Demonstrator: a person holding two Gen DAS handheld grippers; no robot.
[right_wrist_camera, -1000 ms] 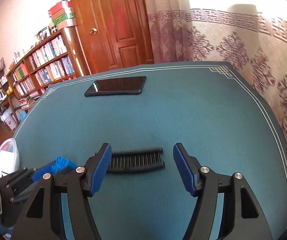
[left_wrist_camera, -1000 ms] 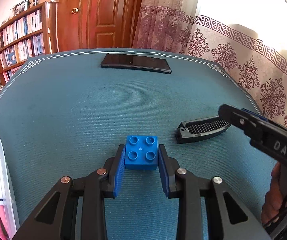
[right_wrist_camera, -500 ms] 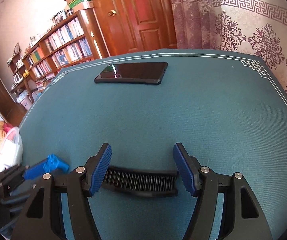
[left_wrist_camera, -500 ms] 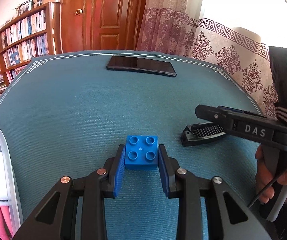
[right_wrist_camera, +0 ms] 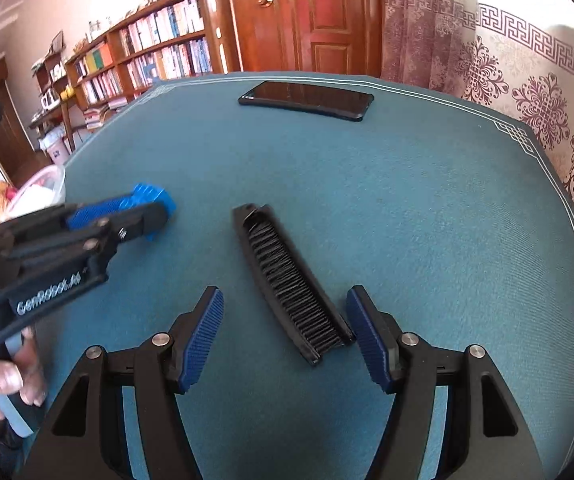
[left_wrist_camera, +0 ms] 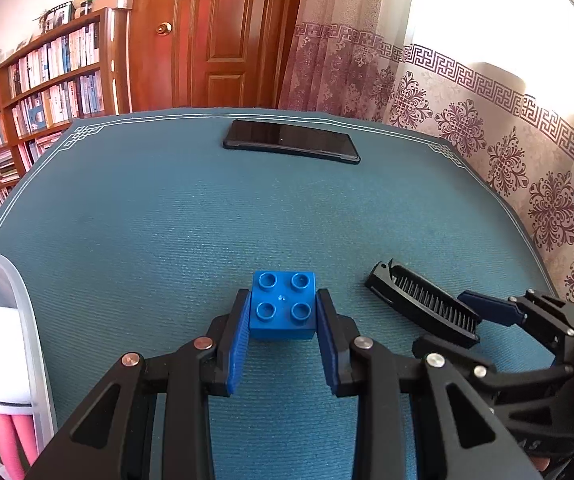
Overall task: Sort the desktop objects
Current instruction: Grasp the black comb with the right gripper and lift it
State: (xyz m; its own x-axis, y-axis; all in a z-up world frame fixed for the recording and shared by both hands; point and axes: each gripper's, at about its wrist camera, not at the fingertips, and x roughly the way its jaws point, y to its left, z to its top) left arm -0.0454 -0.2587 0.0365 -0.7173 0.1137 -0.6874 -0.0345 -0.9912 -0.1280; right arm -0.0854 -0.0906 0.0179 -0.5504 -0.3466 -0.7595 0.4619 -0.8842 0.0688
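Left gripper (left_wrist_camera: pixel 283 312) is clamped on the blue Duplo-style brick (left_wrist_camera: pixel 282 305), blue pads pressed against both its sides, studs facing up. Can't really tell if the brick is sitting on the teal mat (left_wrist_camera: pixel 167 220) or held just off it. Right gripper (right_wrist_camera: pixel 285 334) is spread wide with the near end of the black comb (right_wrist_camera: pixel 287 280) lying between its fingers, not touching the left pad; the right pad is right at the comb's edge, hard to say if there's contact. Comb lies flat on the mat, teeth up, angled away toward the far left. Further back a black smartphone (right_wrist_camera: pixel 307 100) lies screen up near the mat's far edge. A clear plastic bin (left_wrist_camera: pixel 11 300) sits off the mat's left side.
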